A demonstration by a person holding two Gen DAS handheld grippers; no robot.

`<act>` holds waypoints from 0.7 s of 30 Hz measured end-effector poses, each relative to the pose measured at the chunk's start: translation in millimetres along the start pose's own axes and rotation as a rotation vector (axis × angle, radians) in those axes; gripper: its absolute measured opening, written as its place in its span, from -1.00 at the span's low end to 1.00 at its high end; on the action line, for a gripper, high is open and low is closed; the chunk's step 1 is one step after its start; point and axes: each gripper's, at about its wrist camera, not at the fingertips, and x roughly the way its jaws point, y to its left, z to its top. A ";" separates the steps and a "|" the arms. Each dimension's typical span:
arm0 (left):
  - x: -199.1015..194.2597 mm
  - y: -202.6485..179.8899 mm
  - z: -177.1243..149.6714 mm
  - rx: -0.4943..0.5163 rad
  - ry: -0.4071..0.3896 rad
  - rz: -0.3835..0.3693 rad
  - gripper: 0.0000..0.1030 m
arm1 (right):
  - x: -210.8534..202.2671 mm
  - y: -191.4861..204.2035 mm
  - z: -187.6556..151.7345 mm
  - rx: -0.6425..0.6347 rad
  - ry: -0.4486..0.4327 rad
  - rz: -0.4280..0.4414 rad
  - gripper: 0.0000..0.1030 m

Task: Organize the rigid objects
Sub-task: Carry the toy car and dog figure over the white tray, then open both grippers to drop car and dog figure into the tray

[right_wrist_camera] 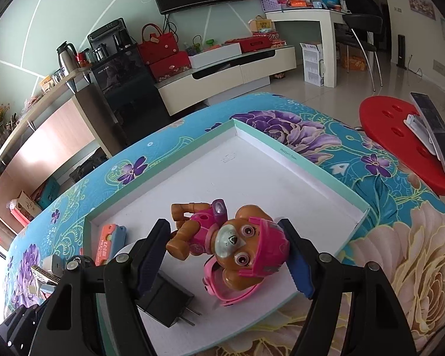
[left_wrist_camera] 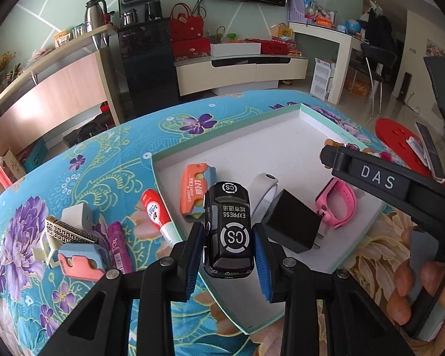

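Left wrist view: your left gripper [left_wrist_camera: 229, 238] clamps the toy car [left_wrist_camera: 229, 228] over the tray's [left_wrist_camera: 222, 145] near edge; charger [left_wrist_camera: 293, 225], pink watch [left_wrist_camera: 338, 204] and orange case [left_wrist_camera: 194, 191] are already inside.
Left to do: tube [left_wrist_camera: 158, 213], comb [left_wrist_camera: 71, 231] and other items wait on the table [left_wrist_camera: 89, 160] beside the tray's left edge.
Right wrist view: your right gripper [right_wrist_camera: 227, 250] holds the puppy figure [right_wrist_camera: 231, 237] over the tray's near part, not yet set down.

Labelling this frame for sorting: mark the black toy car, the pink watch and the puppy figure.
black toy car [left_wrist_camera: 230, 231], left wrist view, roof logo.
pink watch [left_wrist_camera: 339, 204], left wrist view, strap.
puppy figure [right_wrist_camera: 240, 243], right wrist view, face.
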 end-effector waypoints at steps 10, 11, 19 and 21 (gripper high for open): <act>10.6 0.8 -4.5 -0.005 0.036 0.000 -0.32 | 11.0 4.5 -3.3 -0.021 0.026 0.007 0.46; 10.5 1.3 -4.4 -0.006 0.036 0.000 -0.32 | 11.3 5.3 -3.7 -0.025 0.028 0.007 0.46; 9.6 2.6 -3.2 -0.008 0.040 -0.001 -0.30 | 10.6 12.5 -4.7 -0.056 0.034 0.005 0.47; 9.0 3.5 -3.0 -0.010 0.042 -0.002 -0.29 | 9.8 15.1 -5.0 -0.066 0.036 0.003 0.47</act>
